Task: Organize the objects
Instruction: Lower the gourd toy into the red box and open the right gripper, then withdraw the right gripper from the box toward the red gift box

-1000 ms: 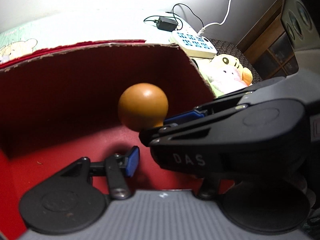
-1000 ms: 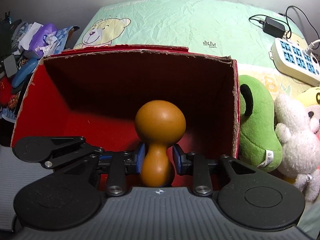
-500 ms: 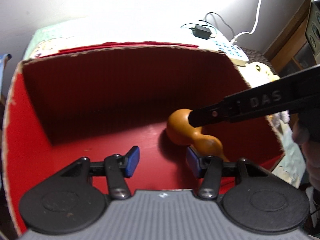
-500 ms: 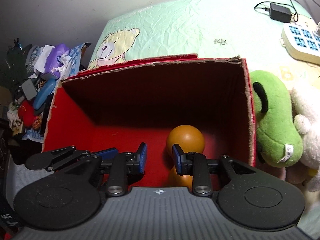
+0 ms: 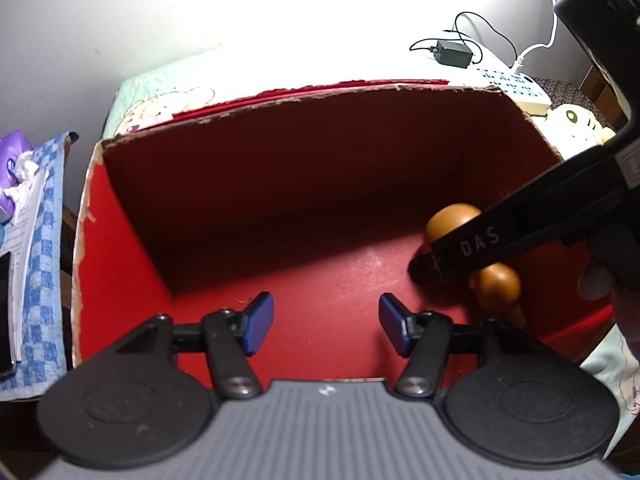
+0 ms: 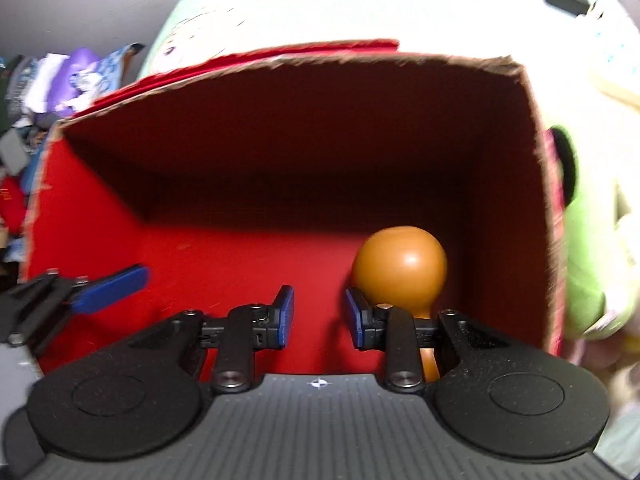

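Observation:
An orange-brown gourd-shaped toy [image 6: 400,268] lies on the floor of the red cardboard box [image 6: 300,140], near its right wall. My right gripper [image 6: 320,316] is open just left of the toy, with nothing between its blue pads. The toy sits outside its right finger. In the left wrist view the toy [image 5: 500,284] shows partly behind a right gripper finger [image 5: 472,240]. My left gripper [image 5: 326,320] hovers over the box floor [image 5: 300,272] with its jaws opening and empty. Its blue pad [image 6: 108,288] shows at the left of the right wrist view.
A green plush toy [image 6: 588,260] leans against the box's right side. A white power strip [image 5: 516,84], a black adapter [image 5: 454,52] and a yellow plush [image 5: 576,120] lie behind on the bear-printed sheet [image 5: 168,100]. A blue checked cloth [image 5: 40,260] with clutter lies left.
The right gripper carried the toy down into the box and let it go; the toy now lies on the floor. The left gripper tilted down into the box and its jaws widened.

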Action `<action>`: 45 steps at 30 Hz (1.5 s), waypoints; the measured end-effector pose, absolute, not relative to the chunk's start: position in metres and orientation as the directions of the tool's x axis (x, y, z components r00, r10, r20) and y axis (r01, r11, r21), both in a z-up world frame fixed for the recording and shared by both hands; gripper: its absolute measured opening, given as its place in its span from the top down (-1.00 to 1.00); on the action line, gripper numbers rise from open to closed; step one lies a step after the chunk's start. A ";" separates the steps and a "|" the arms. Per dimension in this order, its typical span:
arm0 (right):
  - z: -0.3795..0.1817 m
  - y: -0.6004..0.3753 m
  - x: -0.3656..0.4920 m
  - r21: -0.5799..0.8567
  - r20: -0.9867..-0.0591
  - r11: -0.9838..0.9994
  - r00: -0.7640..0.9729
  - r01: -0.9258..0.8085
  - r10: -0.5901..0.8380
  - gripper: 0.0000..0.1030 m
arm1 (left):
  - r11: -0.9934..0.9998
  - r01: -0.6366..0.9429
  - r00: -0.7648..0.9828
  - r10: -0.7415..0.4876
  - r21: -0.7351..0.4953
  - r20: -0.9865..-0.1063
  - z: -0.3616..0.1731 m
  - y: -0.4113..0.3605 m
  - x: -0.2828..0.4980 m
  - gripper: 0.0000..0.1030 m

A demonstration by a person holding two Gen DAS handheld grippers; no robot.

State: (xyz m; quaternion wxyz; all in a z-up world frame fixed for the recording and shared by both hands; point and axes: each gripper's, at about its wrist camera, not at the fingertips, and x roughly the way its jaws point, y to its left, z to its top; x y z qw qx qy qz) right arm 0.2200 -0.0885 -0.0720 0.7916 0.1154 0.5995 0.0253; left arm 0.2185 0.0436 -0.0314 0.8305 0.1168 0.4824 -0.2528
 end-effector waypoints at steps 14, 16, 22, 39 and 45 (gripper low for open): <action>-0.077 -0.092 0.222 0.263 -0.912 0.954 0.360 0.143 0.197 0.35 | 0.859 0.509 0.402 -0.179 0.056 -0.898 -0.046 0.029 0.226 -0.31; -0.078 -0.093 0.222 0.278 -0.908 0.950 0.364 0.145 0.210 0.35 | 0.857 0.509 0.417 -0.160 0.084 -0.895 -0.046 0.026 0.224 -0.31; -0.074 -0.092 0.224 0.282 -0.900 0.950 0.381 0.134 0.213 0.42 | 0.851 0.512 0.432 -0.137 0.117 -0.891 -0.045 0.022 0.219 -0.31; -0.061 -0.090 0.210 0.231 -0.877 0.971 0.445 0.064 0.180 0.44 | 0.838 0.531 0.438 -0.142 0.128 -0.888 -0.046 0.017 0.213 -0.38; -0.055 -0.094 0.202 0.272 -0.862 0.959 0.464 0.082 0.205 0.43 | 0.848 0.515 0.432 -0.132 0.124 -0.892 -0.045 0.020 0.215 -0.38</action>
